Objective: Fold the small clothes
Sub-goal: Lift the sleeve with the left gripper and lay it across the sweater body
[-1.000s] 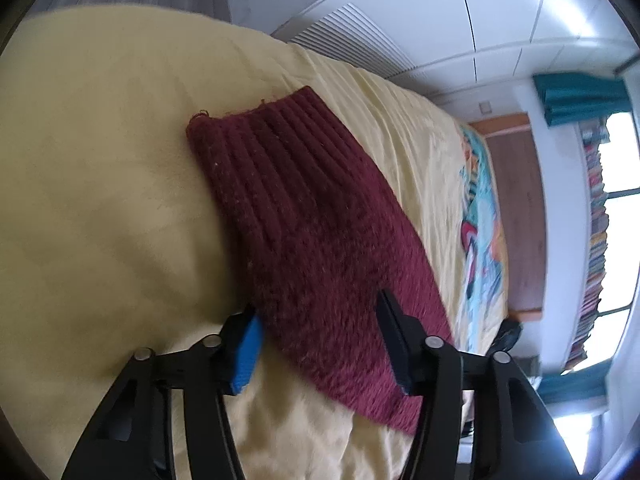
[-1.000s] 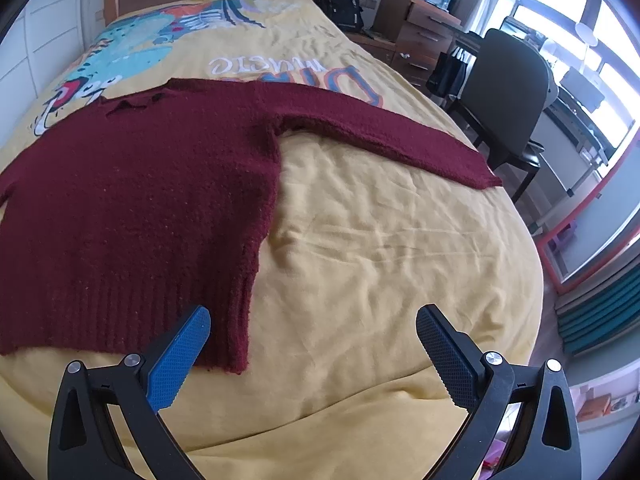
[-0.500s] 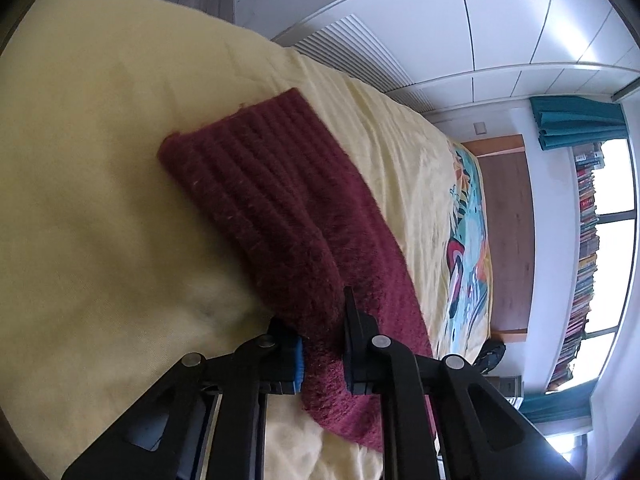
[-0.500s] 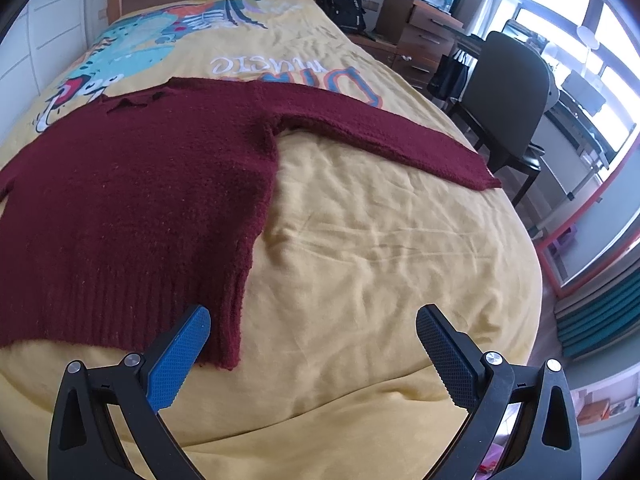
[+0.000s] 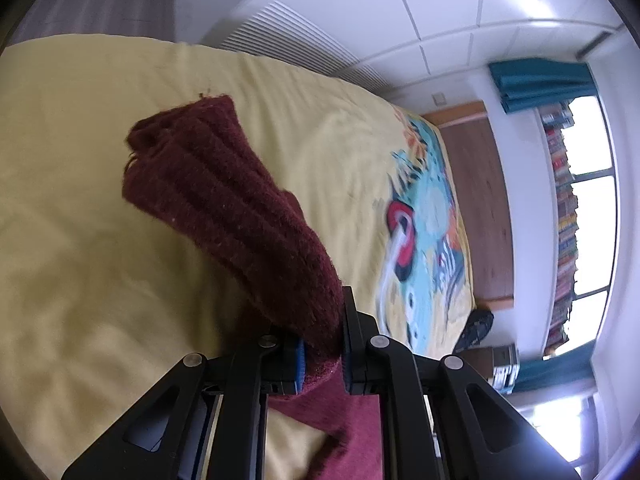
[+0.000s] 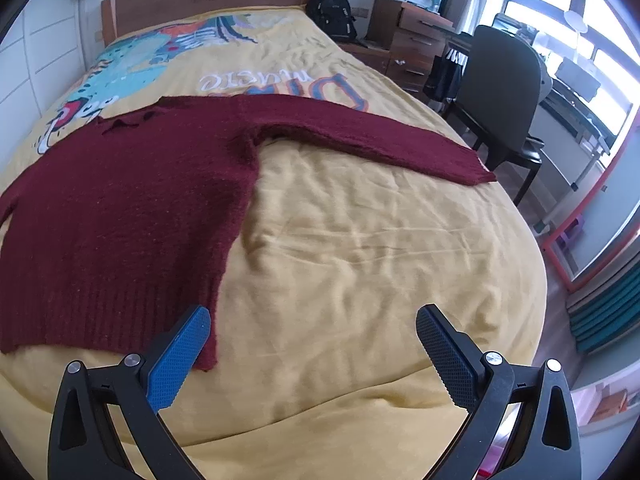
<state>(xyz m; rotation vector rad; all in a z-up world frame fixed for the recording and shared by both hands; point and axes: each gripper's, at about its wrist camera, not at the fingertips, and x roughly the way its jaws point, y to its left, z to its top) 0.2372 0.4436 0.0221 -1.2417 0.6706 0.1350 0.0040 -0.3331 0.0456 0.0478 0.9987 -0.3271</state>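
Maroon knit sweater [image 6: 132, 208] lies spread flat on the yellow bedspread [image 6: 360, 248] of the bed, body toward the left of the right wrist view, 1 sleeve stretched out toward the black chair [image 6: 504, 92]. Left gripper [image 5: 322, 350]: fingers clenched on the other sleeve [image 5: 240, 216], ribbed cuff raised off the bedspread and drooping forward. Right gripper [image 6: 314, 344]: fingers released, spread wide and grasping nothing, above the bedspread just beside the sweater's ribbed hem corner.

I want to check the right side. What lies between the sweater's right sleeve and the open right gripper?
Only bare, wrinkled yellow bedspread lies between the sleeve and the right gripper, in the right wrist view.
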